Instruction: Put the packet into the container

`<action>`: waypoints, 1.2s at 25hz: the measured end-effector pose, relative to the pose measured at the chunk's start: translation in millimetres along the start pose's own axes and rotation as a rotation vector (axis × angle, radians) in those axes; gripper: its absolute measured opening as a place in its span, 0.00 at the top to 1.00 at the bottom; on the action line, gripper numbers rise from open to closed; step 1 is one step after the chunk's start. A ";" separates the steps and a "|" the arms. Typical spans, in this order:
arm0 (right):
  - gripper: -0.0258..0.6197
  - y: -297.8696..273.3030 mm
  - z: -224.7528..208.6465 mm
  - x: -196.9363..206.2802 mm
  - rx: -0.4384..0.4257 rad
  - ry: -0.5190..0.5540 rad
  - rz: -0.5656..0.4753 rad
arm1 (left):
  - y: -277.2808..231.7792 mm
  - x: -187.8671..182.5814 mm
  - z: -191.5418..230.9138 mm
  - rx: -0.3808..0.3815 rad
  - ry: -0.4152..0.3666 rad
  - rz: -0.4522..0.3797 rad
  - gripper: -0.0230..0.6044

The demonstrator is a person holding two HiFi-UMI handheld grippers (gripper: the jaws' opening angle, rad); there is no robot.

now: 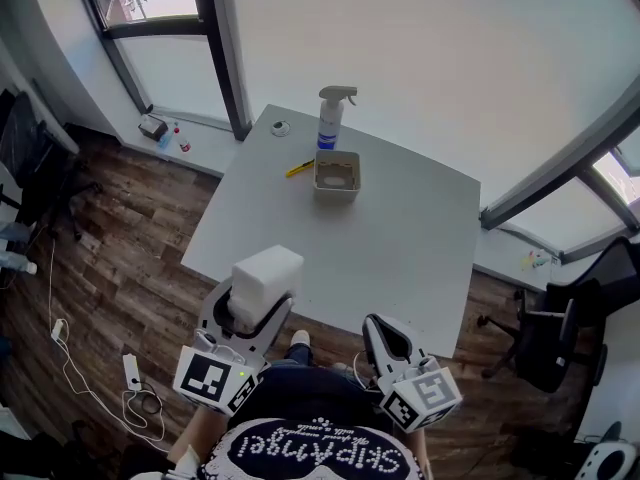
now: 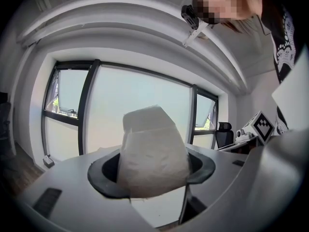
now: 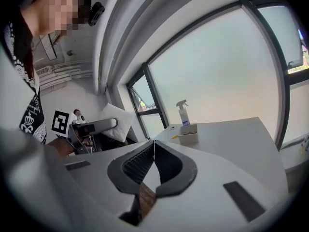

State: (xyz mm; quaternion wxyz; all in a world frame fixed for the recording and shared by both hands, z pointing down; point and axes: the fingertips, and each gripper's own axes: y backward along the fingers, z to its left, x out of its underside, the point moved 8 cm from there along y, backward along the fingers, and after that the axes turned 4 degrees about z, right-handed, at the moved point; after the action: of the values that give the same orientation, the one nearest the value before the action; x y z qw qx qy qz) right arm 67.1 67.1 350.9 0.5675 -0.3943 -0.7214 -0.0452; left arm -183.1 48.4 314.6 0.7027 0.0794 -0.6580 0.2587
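Observation:
A white packet [image 1: 265,279] is clamped in my left gripper [image 1: 250,313], which I hold just off the near edge of the grey table [image 1: 400,258]. In the left gripper view the packet [image 2: 153,153] fills the gap between the jaws and sticks up past them. My right gripper [image 1: 386,340] hangs at the table's near edge, shut, with its tips meeting and nothing between them [image 3: 153,144]. The container [image 1: 337,176], a small beige open box, stands far off toward the table's far side; the right gripper view shows the container [image 3: 188,134] well ahead.
A spray bottle [image 1: 331,118] stands just behind the container, a yellow pen [image 1: 299,169] lies to its left, and a small round object [image 1: 280,127] sits at the far corner. Office chairs [image 1: 550,338] stand at the right, cables [image 1: 70,368] on the wooden floor at the left.

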 end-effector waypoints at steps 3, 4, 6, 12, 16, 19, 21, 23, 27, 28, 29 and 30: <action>0.94 -8.4 7.5 0.7 0.002 -0.005 -0.005 | 0.8 -2.1 9.5 0.017 -0.009 0.003 0.50; 0.94 -10.5 10.7 0.2 0.002 -0.006 -0.008 | 1.5 -2.6 12.7 0.020 -0.011 0.005 0.50; 0.94 -13.3 16.1 -0.3 0.001 -0.006 -0.011 | 2.8 -3.0 17.7 0.026 -0.011 0.006 0.50; 0.94 -13.8 19.9 1.6 0.013 0.005 0.013 | 4.2 -0.2 22.4 0.036 -0.001 0.002 0.50; 0.94 -15.0 21.3 0.0 0.010 0.009 0.013 | 2.7 1.6 23.2 0.040 0.011 0.003 0.50; 0.94 -18.2 21.0 0.6 0.002 0.005 0.025 | 1.5 2.6 23.1 0.040 0.016 0.008 0.50; 0.94 -21.4 18.2 -0.5 -0.005 0.002 0.032 | -1.6 3.2 23.2 0.034 0.021 0.014 0.50; 0.94 -24.3 13.7 -3.2 -0.013 0.001 0.035 | -5.4 3.0 22.6 0.027 0.026 0.018 0.50; 0.94 -29.7 4.4 -8.1 -0.029 -0.001 0.041 | -14.5 1.2 22.7 0.014 0.026 0.031 0.50; 0.94 -30.8 1.4 -9.2 -0.031 -0.003 0.043 | -18.1 0.6 22.7 0.012 0.027 0.033 0.50; 0.94 -31.7 -1.9 -10.2 -0.032 -0.004 0.046 | -21.8 -0.2 22.3 0.012 0.029 0.034 0.50; 0.94 -32.5 -5.2 -11.3 -0.033 -0.007 0.049 | -25.3 -1.2 21.7 0.012 0.030 0.034 0.50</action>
State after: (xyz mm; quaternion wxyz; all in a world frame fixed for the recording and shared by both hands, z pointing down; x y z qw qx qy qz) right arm 51.5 36.3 355.5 0.5595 -0.4213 -0.7125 -0.0416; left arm -190.5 16.7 321.8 0.7075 0.0685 -0.6471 0.2755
